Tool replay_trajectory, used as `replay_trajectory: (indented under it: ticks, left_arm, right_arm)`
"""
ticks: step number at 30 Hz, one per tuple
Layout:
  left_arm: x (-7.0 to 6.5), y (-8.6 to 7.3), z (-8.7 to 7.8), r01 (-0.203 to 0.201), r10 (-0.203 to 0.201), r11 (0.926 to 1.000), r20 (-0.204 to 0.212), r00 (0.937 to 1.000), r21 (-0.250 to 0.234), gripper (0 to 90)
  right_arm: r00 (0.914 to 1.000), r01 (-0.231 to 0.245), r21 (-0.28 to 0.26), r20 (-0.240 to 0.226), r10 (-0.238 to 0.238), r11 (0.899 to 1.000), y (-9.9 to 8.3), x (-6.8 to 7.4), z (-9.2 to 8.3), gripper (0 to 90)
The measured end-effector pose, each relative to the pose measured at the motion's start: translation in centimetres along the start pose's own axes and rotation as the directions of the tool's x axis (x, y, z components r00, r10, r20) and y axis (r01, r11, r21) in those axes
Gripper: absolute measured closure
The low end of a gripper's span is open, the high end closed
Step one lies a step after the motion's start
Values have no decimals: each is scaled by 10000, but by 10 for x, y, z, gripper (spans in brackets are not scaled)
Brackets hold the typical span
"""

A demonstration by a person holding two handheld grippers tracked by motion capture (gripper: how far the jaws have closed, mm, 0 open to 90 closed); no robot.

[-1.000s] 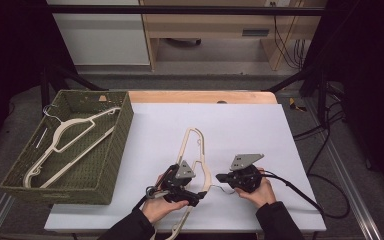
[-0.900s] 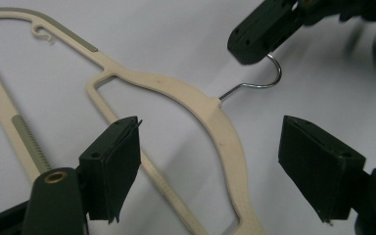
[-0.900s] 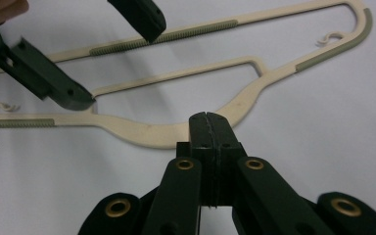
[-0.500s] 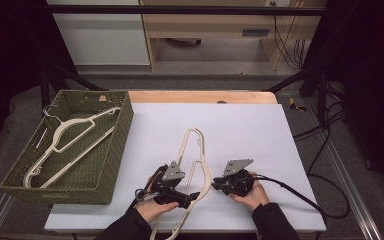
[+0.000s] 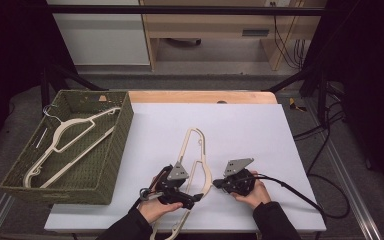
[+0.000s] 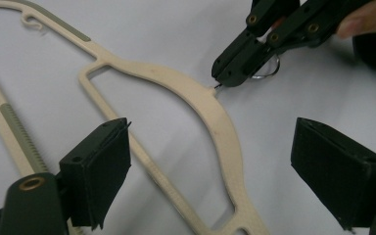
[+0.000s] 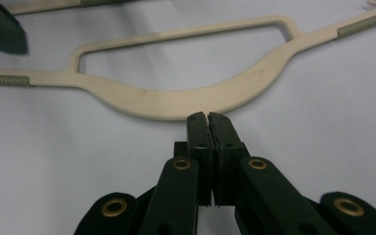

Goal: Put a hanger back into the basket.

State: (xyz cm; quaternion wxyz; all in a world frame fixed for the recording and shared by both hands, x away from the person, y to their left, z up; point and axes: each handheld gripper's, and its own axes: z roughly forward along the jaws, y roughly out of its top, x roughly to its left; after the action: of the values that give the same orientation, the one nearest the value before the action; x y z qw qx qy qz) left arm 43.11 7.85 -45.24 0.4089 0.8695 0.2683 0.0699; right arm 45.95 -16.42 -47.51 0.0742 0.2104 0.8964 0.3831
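Note:
A cream plastic hanger [image 5: 195, 145] lies flat on the white table [image 5: 260, 130], with its arms reaching away from the near edge. My left gripper [image 5: 196, 196] is open, and its jaws have just been opening. In the left gripper view [image 6: 210, 132] the hanger's curved shoulder [image 6: 210, 105] lies between the pads [image 6: 103, 166] without touching them. My right gripper [image 5: 216, 184] is shut on the hanger's thin metal hook [image 6: 267, 73] just off the neck. In the right gripper view [image 7: 208, 116] its closed tips meet the hanger's neck [image 7: 176, 105].
A green woven basket [image 5: 115, 150] stands at the table's left, with cream hangers [image 5: 65, 135] lying in it. Black cables [image 5: 290, 187] trail off the table's right side. A wooden strip [image 5: 200, 96] runs along the far edge.
Both grippers have edged a little to the left and toward the near edge. The right gripper's tips stay at the hanger's neck.

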Motion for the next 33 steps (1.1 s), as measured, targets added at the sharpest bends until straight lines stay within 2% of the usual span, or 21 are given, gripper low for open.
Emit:
replay_trajectory:
  ticks: [2, 5, 9, 10, 13, 14, 15, 16, 20, 23, 27, 28, 29, 33]
  left_arm:
    - [-2, 2, 6, -143, 144, 9997, -53, 9999, 189, 149]
    - [-6, 4, 14, -149, 151, 9993, -48, 9999, 342, 164]
    - [-8, 6, 28, -363, 377, 9957, -155, 9992, 852, 213]
    - [-8, 6, 31, -309, 315, 9962, -71, 9995, 814, 247]
    - [-8, 7, 41, -326, 331, 9923, -26, 9994, 1193, 338]
    - [-8, 7, 42, -309, 314, 9919, -18, 9995, 1229, 393]
    - [-9, 8, 42, -377, 398, 9917, -146, 9991, 1231, 402]
    - [-9, 8, 41, -364, 377, 9912, -78, 9993, 1273, 451]
    - [-10, 9, 41, -256, 233, 9916, 194, 9995, 1271, 523]
    - [-14, 10, 41, -438, 417, 9899, 183, 9990, 1345, 583]
    - [-20, 14, 37, -480, 462, 9894, 157, 9988, 1369, 680]
    - [-21, 14, 37, -467, 460, 9895, 86, 9989, 1364, 703]
    - [-22, 16, 36, -486, 492, 9873, -4, 9988, 1510, 705]
    - [-24, 17, 33, -220, 239, 9893, -110, 9997, 1441, 715]
  right_arm:
    - [10000, 10, -111, 57, -10, 9999, 2, 0, -6, 894]
    - [10000, -62, -232, 7, 62, 9997, 5, 1, -13, 894]
    - [10000, -28, -302, -16, 28, 9995, 8, 3, -18, 895]
    - [10000, -6, -290, 45, 7, 9996, 8, 3, -19, 895]
    - [10000, -55, -356, 8, 56, 9993, 10, 4, -21, 895]
    - [10000, -33, -382, 86, 37, 9993, 10, 5, -23, 895]
    - [10000, -26, -400, 81, 30, 9992, 11, 5, -23, 895]
    - [9999, 34, -416, 113, -29, 9991, 11, 5, -25, 895]
    - [9998, 50, -374, 209, -43, 9993, 14, 7, -27, 895]
    - [9994, 152, -303, 314, -142, 9994, 17, 9, -29, 895]
    - [9993, 126, -288, 367, -116, 9995, 20, 12, -33, 895]
    - [9989, 251, -371, 403, -236, 9990, 21, 12, -33, 894]
    - [9989, 219, -300, 428, -206, 9993, 21, 13, -34, 894]
    - [9987, 112, -397, 510, -92, 9991, 22, 15, -38, 884]
